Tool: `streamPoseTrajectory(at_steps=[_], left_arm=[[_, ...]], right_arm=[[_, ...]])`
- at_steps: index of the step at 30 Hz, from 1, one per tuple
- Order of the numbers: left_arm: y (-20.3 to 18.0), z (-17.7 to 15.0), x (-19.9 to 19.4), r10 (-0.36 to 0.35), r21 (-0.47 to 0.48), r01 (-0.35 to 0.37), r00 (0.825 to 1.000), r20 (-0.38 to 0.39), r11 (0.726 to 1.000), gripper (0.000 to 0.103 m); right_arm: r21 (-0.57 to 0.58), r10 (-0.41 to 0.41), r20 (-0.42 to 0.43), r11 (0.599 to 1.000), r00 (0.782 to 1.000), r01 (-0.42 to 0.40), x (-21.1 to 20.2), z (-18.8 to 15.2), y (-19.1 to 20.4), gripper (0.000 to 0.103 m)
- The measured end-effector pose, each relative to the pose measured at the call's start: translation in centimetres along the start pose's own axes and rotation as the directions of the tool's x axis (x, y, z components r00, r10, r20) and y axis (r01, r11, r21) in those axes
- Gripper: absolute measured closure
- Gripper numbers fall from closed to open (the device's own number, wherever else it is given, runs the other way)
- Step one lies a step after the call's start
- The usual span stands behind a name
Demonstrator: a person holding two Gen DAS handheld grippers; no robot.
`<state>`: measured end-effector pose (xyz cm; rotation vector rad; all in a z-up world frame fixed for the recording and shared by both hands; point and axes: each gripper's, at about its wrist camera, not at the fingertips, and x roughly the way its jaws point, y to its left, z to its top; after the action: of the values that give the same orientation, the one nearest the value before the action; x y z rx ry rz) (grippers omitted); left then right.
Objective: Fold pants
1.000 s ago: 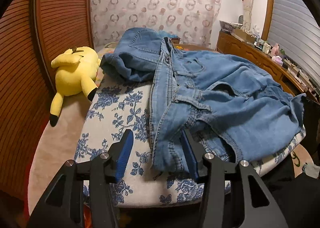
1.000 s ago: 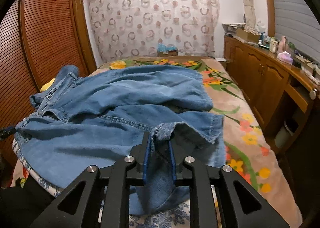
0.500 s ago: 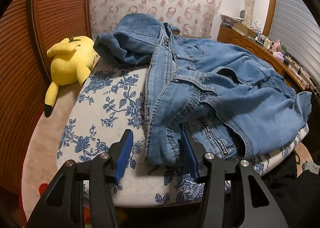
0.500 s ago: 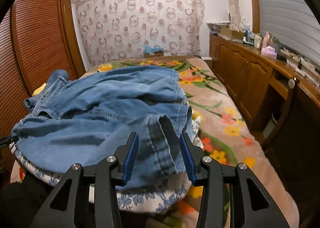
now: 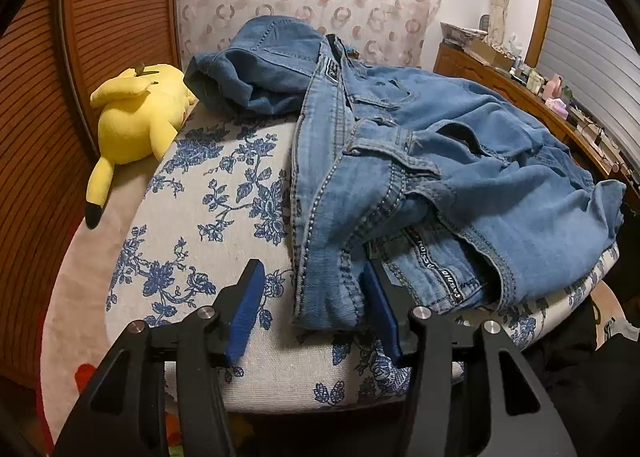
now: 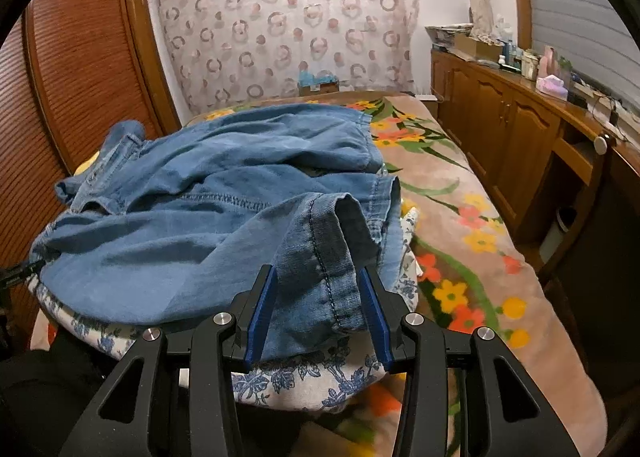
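Jeans folded roughly once, both claws spread and letting go.

The pants (image 6: 192, 225) lie bunched on the floral cushion (image 5: 208, 193), doubled over but rumpled; squaring up and another fold look left to do. Their long axis runs from 9 to 3 o'clock in the right wrist view, waistband toward 9, hems toward 3. The left gripper (image 5: 310, 311) stands spread around a waistband corner, not pinching; the right gripper (image 6: 320, 311), jaws recently opened, straddles a hem unpressed.
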<state>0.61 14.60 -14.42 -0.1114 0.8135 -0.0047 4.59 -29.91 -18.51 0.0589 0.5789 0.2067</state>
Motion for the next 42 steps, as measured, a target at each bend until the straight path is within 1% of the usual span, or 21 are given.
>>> streamPoseTrajectory(at_steps=[4,9,11,16,17,18,19,20,21,23,24,29,32,35,38,42], left_arm=[[0.1,0.0,0.0,0.000,0.001,0.000,1.000,0.004,1.000,0.048],[0.1,0.0,0.0,0.006,0.007,-0.007,1.000,0.008,1.000,0.046],[0.0,0.0,0.0,0.008,0.009,-0.008,1.000,0.009,1.000,0.046],[0.0,0.0,0.1,0.008,0.011,-0.008,1.000,0.012,1.000,0.045],[0.0,0.0,0.0,0.009,0.012,-0.009,1.000,0.011,1.000,0.045],[0.0,0.0,0.0,0.010,0.013,-0.010,1.000,0.011,1.000,0.045],[0.1,0.0,0.0,0.011,0.013,-0.011,1.000,0.010,1.000,0.044],[0.0,0.0,0.1,0.012,0.012,-0.012,1.000,0.010,1.000,0.044],[0.1,-0.1,0.0,0.010,0.012,-0.010,1.000,0.009,1.000,0.044],[0.1,-0.1,0.0,0.006,0.008,-0.006,1.000,0.009,1.000,0.044],[0.2,-0.1,-0.1,0.002,0.006,-0.002,1.000,0.008,1.000,0.044],[0.2,-0.3,-0.8,-0.011,0.008,0.011,1.000,0.011,1.000,0.044],[0.2,-0.2,-1.5,-0.026,0.018,0.025,0.999,0.020,1.000,0.044],[0.1,-0.2,-2.1,-0.049,0.024,0.048,0.998,0.029,0.999,0.044],[0.3,-0.2,-2.3,-0.055,0.017,0.054,0.998,0.036,0.998,0.044],[0.9,-0.3,-2.3,-0.069,-0.019,0.069,0.997,0.043,0.997,0.044]], right_arm=[[0.018,-0.009,-0.002,1.000,1.000,0.009,0.0,0.1,-0.5,0.059],[0.026,-0.039,-0.007,0.999,0.999,0.040,0.3,0.2,-0.8,0.059],[0.037,-0.031,-0.007,0.999,0.999,0.031,0.2,0.1,-1.0,0.059],[0.014,0.014,-0.022,1.000,1.000,-0.014,0.3,-0.1,-0.2,0.059],[0.012,0.018,-0.021,1.000,1.000,-0.017,0.3,-0.2,-0.1,0.065],[0.011,0.027,-0.024,1.000,0.999,-0.027,0.3,-0.3,0.0,0.076],[0.011,0.035,-0.025,0.999,0.999,-0.035,0.2,-0.3,0.1,0.078],[0.007,0.038,-0.022,0.999,0.999,-0.038,0.1,-0.4,0.2,0.083],[0.007,0.032,-0.021,0.999,0.999,-0.032,0.0,-0.3,0.1,0.087],[0.018,0.015,-0.012,1.000,1.000,-0.015,-0.3,-0.1,-0.2,0.091],[0.028,0.010,0.005,1.000,1.000,-0.010,-0.7,0.0,-0.3,0.096],[0.074,-0.033,0.112,0.997,0.993,0.025,-3.1,0.3,-1.3,0.100],[0.073,-0.063,0.165,0.996,0.984,0.052,-4.6,0.4,-1.5,0.101],[0.065,-0.093,0.200,0.995,0.975,0.081,-5.9,0.5,-1.2,0.101],[0.064,-0.098,0.206,0.994,0.974,0.086,-6.1,0.0,-0.7,0.101],[0.065,-0.090,0.173,0.995,0.981,0.080,-5.0,-0.7,-0.3,0.101]])
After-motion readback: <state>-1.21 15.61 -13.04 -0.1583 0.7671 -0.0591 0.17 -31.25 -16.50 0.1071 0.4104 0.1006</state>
